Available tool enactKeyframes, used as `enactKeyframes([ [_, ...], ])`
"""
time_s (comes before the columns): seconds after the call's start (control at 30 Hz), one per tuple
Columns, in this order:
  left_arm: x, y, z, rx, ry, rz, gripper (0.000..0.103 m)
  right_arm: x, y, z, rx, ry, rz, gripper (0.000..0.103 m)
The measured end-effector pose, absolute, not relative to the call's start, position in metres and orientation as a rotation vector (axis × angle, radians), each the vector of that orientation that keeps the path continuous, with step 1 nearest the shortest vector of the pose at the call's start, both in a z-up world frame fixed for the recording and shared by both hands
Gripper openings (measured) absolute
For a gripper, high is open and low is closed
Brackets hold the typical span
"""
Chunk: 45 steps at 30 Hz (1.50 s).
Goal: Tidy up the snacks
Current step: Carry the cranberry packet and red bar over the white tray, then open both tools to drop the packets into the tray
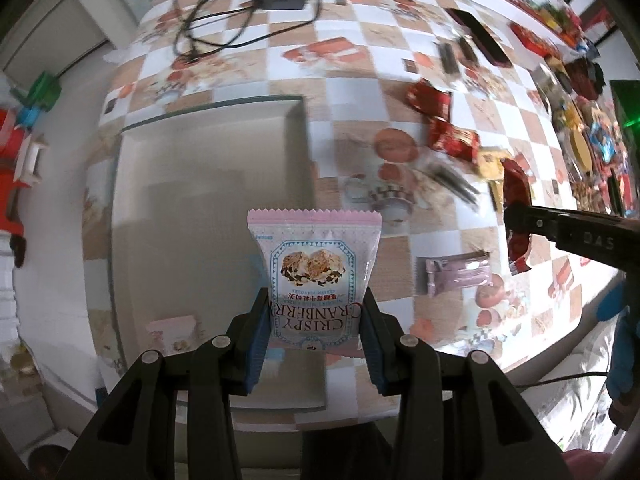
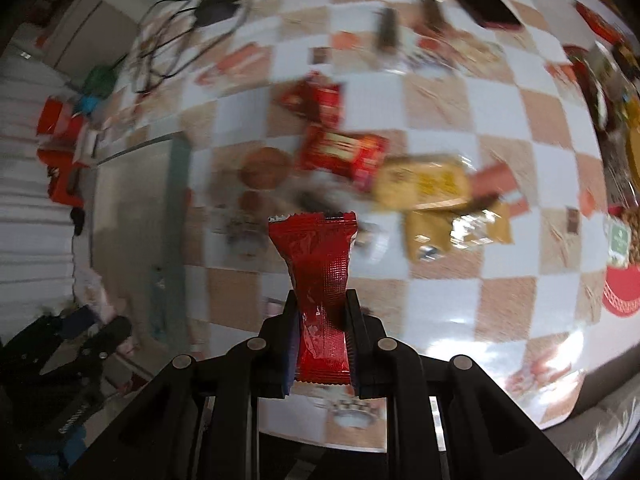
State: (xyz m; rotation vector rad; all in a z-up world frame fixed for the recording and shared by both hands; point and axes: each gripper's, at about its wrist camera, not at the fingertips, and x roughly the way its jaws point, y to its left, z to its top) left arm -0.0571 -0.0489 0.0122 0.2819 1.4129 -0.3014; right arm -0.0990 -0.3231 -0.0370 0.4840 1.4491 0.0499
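Both my hands are loaded, and the tray lies under my left.

My left gripper [image 1: 316, 328] pinches the lower end of a pink-and-white cranberry crisp packet [image 1: 314, 272], long axis running straight out from my fingers, hanging over the shallow grey rectangular tray [image 1: 180, 200]. My right gripper [image 2: 322, 332] is clamped tight on a crinkled red foil snack sachet [image 2: 320, 280], above the checked tablecloth [image 2: 500, 300], the tray off to its left. My left is the nearer to drop; loose red and yellow packets stay scattered beyond.
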Motion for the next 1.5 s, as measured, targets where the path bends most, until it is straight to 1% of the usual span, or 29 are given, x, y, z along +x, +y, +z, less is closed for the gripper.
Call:
enactKeyframes([
  [0.6, -0.041, 0.045, 0.005, 0.181, 1.429, -0.170, 0.045, -0.055, -0.202, -0.016, 0.392, 1.444, 0.233, 0.022],
  [1.1, -0.025, 0.066, -0.015, 0.185, 1.468, -0.150, 0.045, -0.036, -0.133, -0.029, 0.356, 1.501, 0.310, 0.022],
  [1.5, -0.028, 0.074, -0.027, 0.198, 1.494, -0.148, 0.047, -0.033, -0.107, -0.048, 0.339, 1.567, 0.328, 0.022],
])
